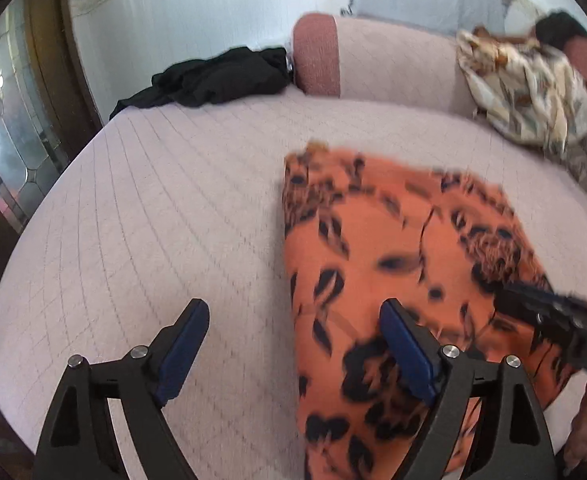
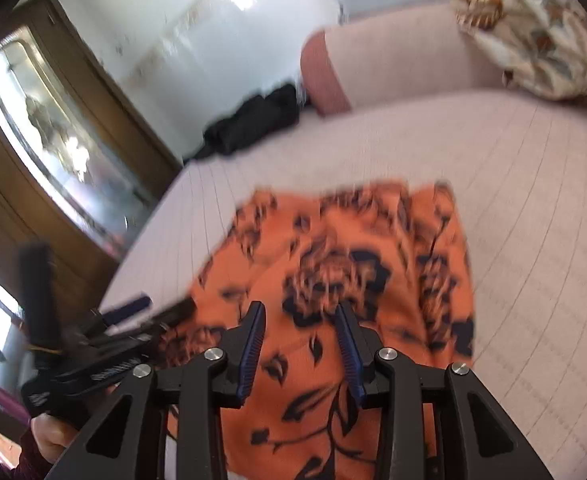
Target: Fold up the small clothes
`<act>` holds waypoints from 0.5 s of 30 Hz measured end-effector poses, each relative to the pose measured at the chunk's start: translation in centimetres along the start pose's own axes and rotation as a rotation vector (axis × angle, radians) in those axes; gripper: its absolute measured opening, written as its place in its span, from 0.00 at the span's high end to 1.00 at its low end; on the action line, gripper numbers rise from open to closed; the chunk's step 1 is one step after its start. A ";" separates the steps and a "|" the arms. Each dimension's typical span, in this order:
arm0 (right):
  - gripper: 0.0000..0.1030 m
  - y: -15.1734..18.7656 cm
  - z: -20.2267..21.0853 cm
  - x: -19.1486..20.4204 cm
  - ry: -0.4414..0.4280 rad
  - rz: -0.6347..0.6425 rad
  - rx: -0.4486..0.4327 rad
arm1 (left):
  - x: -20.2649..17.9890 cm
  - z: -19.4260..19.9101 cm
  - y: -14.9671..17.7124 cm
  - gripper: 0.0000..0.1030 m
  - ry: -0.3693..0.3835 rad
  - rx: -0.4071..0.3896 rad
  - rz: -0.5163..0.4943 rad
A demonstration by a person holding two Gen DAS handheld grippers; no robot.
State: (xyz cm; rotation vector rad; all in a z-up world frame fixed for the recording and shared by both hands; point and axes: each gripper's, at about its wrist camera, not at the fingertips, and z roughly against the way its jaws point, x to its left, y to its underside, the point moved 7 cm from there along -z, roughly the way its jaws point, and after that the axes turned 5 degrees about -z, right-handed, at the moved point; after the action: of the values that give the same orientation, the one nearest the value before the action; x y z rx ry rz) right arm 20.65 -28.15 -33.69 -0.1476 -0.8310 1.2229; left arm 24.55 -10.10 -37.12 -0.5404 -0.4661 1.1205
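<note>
Orange floral garment (image 1: 393,280) lies flat on the pink quilted bed (image 1: 153,208), near its front edge. Left gripper (image 1: 293,344): jaws wide, released, one finger over the garment's left edge, nothing pinched. Right gripper (image 2: 301,344): jaws part-open above the garment, gripping nothing. Black cloth (image 1: 213,76) well beyond the garment, beside the bolster (image 1: 373,60). No containers visible.

Both tongs (image 1: 293,328) (image 2: 301,312) agape, empty
</note>
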 end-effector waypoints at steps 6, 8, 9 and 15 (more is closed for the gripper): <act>0.63 0.4 2.5 0.6 0.067 0.017 -0.072 | 0.6 3.6 1.1 0.15 0.006 -0.001 0.064; 0.62 0.5 4.8 0.8 0.134 0.044 -0.152 | 0.8 5.9 1.0 0.15 -0.026 -0.049 0.056; 0.62 1.0 6.3 1.2 0.135 0.045 -0.200 | 1.0 7.6 0.8 0.15 -0.042 -0.078 0.054; 0.41 2.6 12.1 3.3 0.187 0.074 -0.347 | 1.9 14.8 -0.8 0.14 -0.122 -0.195 0.071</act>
State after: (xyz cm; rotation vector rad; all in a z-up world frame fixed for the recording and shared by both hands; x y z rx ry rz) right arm 11.31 -28.26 -24.91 -0.5696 -0.8734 1.1059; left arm 16.86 -6.10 -24.95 -0.6653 -0.6706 1.1876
